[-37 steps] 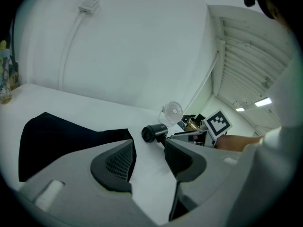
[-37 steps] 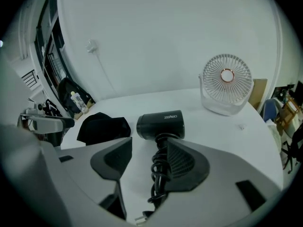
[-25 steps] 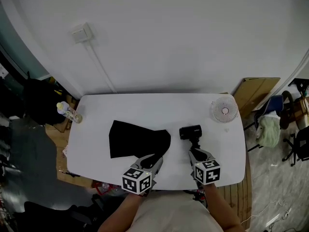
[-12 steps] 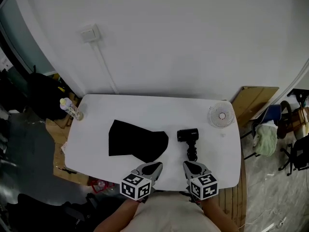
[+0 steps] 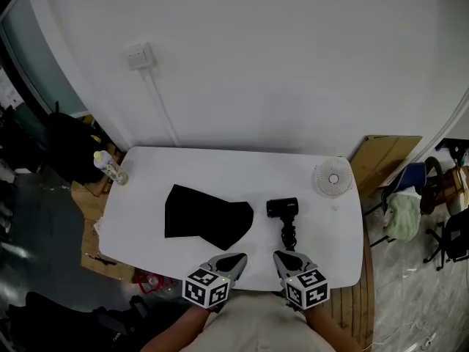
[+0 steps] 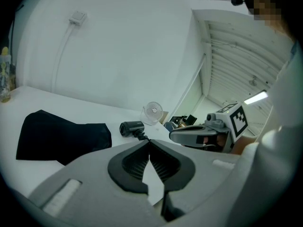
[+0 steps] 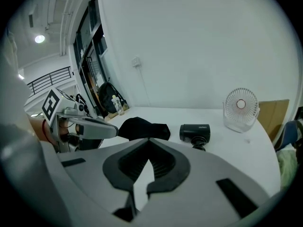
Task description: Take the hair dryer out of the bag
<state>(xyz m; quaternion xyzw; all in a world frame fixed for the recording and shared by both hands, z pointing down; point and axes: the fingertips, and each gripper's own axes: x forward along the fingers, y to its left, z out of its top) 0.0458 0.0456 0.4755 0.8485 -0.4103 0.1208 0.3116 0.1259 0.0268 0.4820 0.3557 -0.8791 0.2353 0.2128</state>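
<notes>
The black hair dryer [image 5: 283, 211] lies on the white table [image 5: 220, 169], outside the bag, with its handle toward me. The flat black bag [image 5: 207, 215] lies just left of it, a small gap between them. My left gripper [image 5: 233, 258] is shut and empty at the table's near edge, short of the bag. My right gripper [image 5: 280, 257] is also shut and empty, just short of the dryer's handle. In the left gripper view the bag [image 6: 61, 136] and dryer [image 6: 131, 128] lie beyond the closed left gripper [image 6: 149, 141]. The right gripper view shows the dryer [image 7: 195, 132] and bag [image 7: 142, 128] ahead of the closed right gripper [image 7: 149, 141].
A small white fan [image 5: 333, 179] stands at the table's far right corner. A bottle [image 5: 110, 169] stands at the far left corner. Bags and clutter lie on the floor to the left, a chair and cardboard to the right.
Both grippers have pulled back toward me, the left away from the bag's near corner, the right off the dryer's handle. Their jaws have shut. Bag and dryer stay put.
</notes>
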